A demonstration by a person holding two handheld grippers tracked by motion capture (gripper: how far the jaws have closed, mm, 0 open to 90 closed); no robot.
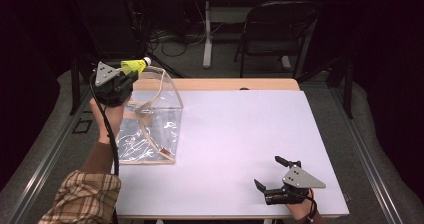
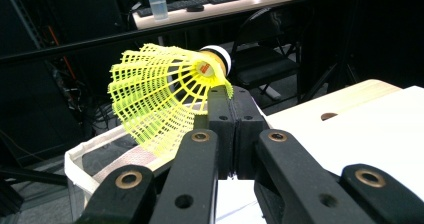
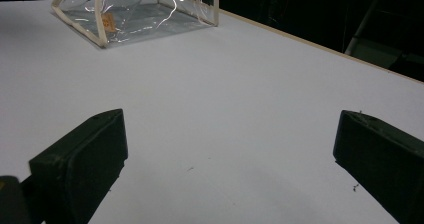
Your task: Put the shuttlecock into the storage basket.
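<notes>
Nearest, right gripper (image 1: 270, 173) rests with jaws apart. Far left, left gripper (image 2: 231, 95) clamps the light, fragile yellow plastic-mesh shuttlecock (image 2: 162, 96) by its skirt, above the clear plastic bag (image 1: 150, 121).

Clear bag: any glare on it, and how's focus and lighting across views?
High view: white glints on the clear bag, room behind dark. Right gripper view: same glints on the bag, table evenly lit. Left gripper view: shuttlecock sharp and bright, background dim.
</notes>
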